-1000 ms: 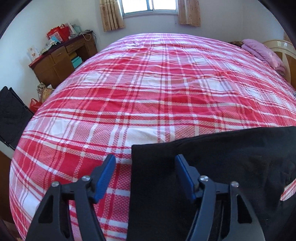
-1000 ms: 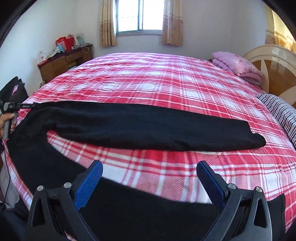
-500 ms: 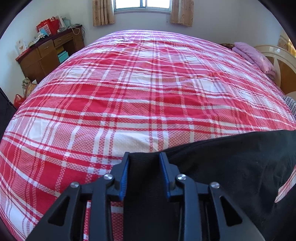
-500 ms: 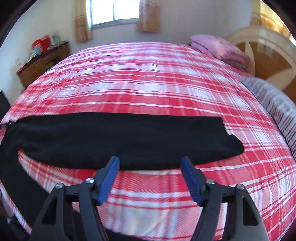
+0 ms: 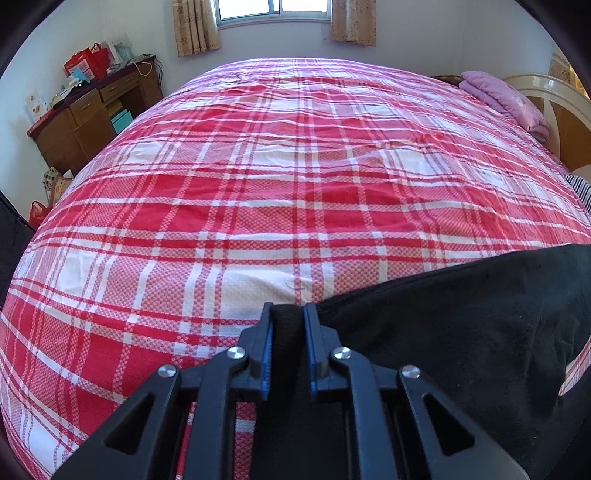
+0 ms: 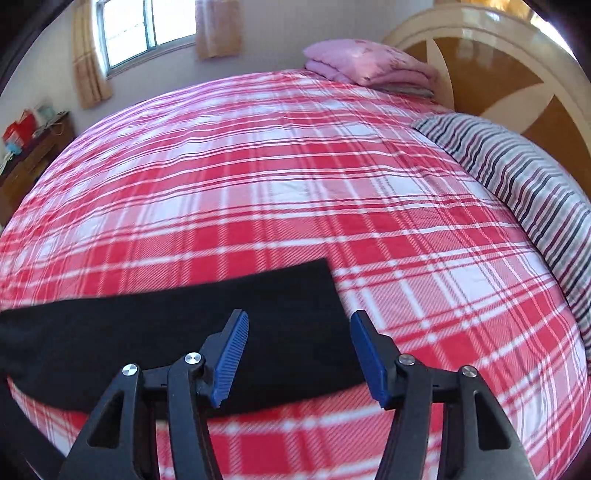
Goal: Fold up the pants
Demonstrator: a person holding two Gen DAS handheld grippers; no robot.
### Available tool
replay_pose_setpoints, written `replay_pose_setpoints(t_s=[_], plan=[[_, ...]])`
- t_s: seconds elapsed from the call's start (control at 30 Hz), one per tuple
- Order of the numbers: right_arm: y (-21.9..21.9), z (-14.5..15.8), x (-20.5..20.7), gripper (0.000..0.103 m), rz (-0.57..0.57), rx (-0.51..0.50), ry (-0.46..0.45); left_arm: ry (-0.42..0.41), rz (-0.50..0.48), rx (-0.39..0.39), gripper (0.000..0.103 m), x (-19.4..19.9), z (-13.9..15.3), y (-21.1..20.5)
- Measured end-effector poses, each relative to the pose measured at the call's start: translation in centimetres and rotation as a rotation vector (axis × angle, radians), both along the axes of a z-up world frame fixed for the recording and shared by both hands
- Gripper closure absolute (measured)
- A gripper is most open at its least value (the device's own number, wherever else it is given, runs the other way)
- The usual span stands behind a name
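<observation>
We see a wide bed [image 5: 295, 177] under a red and white plaid cover filling most of both views. The black pants [image 5: 461, 332] lie across its near edge: in the left wrist view they fill the area from 3 to 6 o'clock, and in the right wrist view one leg [image 6: 177, 332] stretches from 9 o'clock toward centre, its cuff end lying flat on the plaid just ahead of the tool.

At 2 o'clock in the right wrist view we find a cream and wood headboard [image 6: 498, 74], and below it, at 3 o'clock, a striped pillow [image 6: 524, 177]. A folded pink blanket [image 6: 365, 66] sits at 1 o'clock against the headboard. In the left wrist view a wooden desk [image 5: 88, 114] stands at 10 o'clock by the wall, and a curtained window [image 5: 273, 14] is at 12 o'clock.

Our left gripper [image 5: 288, 325] has its blue fingers drawn close, pinching a bunched fold of the pants' edge between them. Our right gripper [image 6: 299, 354] holds its fingers spread wide over the leg's end, with nothing between the pads.
</observation>
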State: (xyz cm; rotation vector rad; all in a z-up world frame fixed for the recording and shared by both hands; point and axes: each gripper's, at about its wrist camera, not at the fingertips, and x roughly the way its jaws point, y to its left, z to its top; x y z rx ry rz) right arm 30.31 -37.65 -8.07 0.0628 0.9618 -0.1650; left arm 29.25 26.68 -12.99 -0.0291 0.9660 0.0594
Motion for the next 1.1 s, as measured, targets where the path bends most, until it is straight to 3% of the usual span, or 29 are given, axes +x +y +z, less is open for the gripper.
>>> replay_pose_setpoints(t_s=[0.43,0.47,0.5,0.63,0.7,0.73,0.9,1.1], plan=[[-3.6,-3.8,6.0,0.043,0.042,0.115,0.100,0.022,0.027,-0.022,0.087,0.5,-0.2,0.2],[-3.7,-4.3,6.1,0.046,0.048,0.121,0.109,0.023,0.028,-0.024,0.087,0.5,-0.2,0.2],[-3.7,-4.5,6.2,0.057,0.055,0.126,0.117,0.024,0.031,-0.027,0.087,0.6,-0.2,0.3],[-3.5,-5.2,6.4,0.072,0.086,0.106,0.126,0.026,0.033,-0.052,0.087,1.1,-0.3,0.6],[-3.7,-5.1,6.5,0.089,0.093,0.134,0.121,0.020,0.022,-0.064,0.088,1.3,-0.4,0.9],[-3.6,-5.1,6.5,0.092,0.100,0.148,0.117,0.016,0.020,-0.077,0.087,1.4,-0.4,1.1],[-2.0,-3.8,5.6,0.095,0.144,0.127,0.067,-0.016,0.014,-0.103,0.091,0.8,0.1,1.3],[-1.5,0.2,3.3,0.095,0.135,0.088,-0.058,-0.079,0.017,-0.127,0.091,-0.3,1.5,1.6]])
